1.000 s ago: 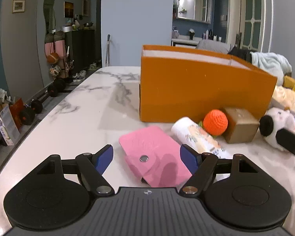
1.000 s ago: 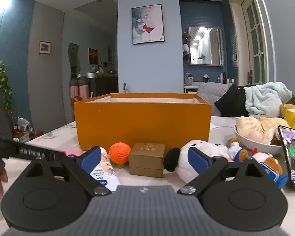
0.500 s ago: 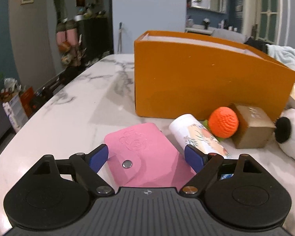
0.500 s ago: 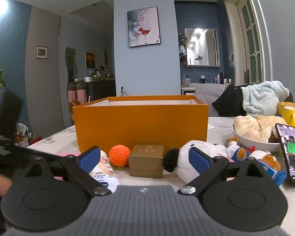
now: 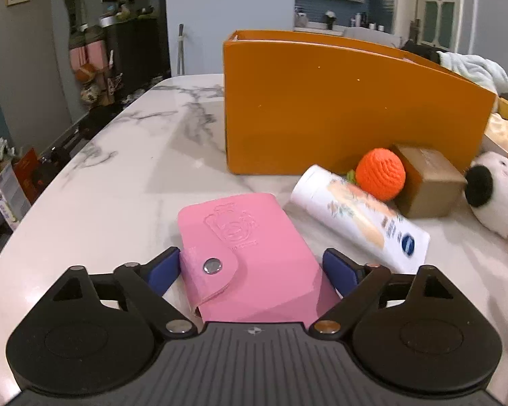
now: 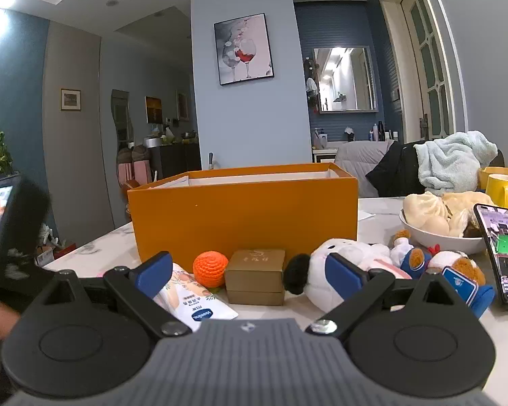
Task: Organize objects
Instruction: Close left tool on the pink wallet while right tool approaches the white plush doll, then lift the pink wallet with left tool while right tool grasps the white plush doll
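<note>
Pink card wallet [image 5: 254, 253] lies flat on the marble counter [image 5: 125, 176], snap flap toward the camera, between the blue pads of the left gripper [image 5: 252, 267]. Jaws are opening and stand wide; the left pad looks close to or just touching the wallet's edge, the right pad clear of it. Nothing is clamped. Right gripper [image 6: 250, 275] also has its jaws apart and holds nothing, aimed at the clutter in front of the orange box [image 6: 244, 216].

Risks, as judgement:
- Wallet is thin and low. If the pads close above its edge they may ride over it, or only pinch the flap.
- Soft cover may buckle under a squeeze across its width.
- Lotion tube [image 5: 359, 216] lies just beside the right pad; drifting sideways could nudge it into the orange knitted ball [image 5: 381, 174].

View differences:
- Left wrist view shows the wallet whole; in the right wrist view it is almost entirely hidden behind the gripper.
- Right wrist view shows the box's open top and white lining, plus a plush toy [image 6: 342, 264], bowl [image 6: 437, 237] and phone [image 6: 501, 250] that the left view cuts off or misses.
</note>
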The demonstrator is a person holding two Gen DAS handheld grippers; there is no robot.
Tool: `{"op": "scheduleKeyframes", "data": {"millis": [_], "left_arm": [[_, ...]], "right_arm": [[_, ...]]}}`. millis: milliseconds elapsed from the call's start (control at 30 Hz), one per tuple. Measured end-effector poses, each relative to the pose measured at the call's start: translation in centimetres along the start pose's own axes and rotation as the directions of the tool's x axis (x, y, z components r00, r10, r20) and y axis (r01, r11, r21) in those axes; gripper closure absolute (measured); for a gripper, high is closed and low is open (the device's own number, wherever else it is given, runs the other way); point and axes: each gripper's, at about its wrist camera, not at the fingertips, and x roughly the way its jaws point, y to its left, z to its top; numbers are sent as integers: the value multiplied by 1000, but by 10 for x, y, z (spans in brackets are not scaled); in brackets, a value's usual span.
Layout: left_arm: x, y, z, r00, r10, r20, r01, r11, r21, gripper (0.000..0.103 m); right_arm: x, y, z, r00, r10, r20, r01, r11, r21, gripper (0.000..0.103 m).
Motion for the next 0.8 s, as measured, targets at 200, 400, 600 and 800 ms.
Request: {"op": "scheduleKeyframes", "data": {"millis": [200, 400, 600, 800], "left_arm": [[-21, 9, -19, 1000, -22, 15, 21, 1000, 14, 0], [-25, 18, -25, 998, -54, 18, 54, 998, 38, 0], [-23, 21, -25, 997, -71, 20, 70, 996, 52, 0], [-24, 23, -27, 997, -77, 20, 76, 995, 57, 0]], "right_arm": [[0, 2, -1, 1000, -1, -7, 1, 1000, -8, 6], [8, 1, 1, 997, -66, -47, 64, 997, -49, 6], [41, -15, 19, 971, -205, -123, 174, 958, -227, 6], [85, -34, 16, 927, -247, -284, 151, 936, -319, 7]]}}
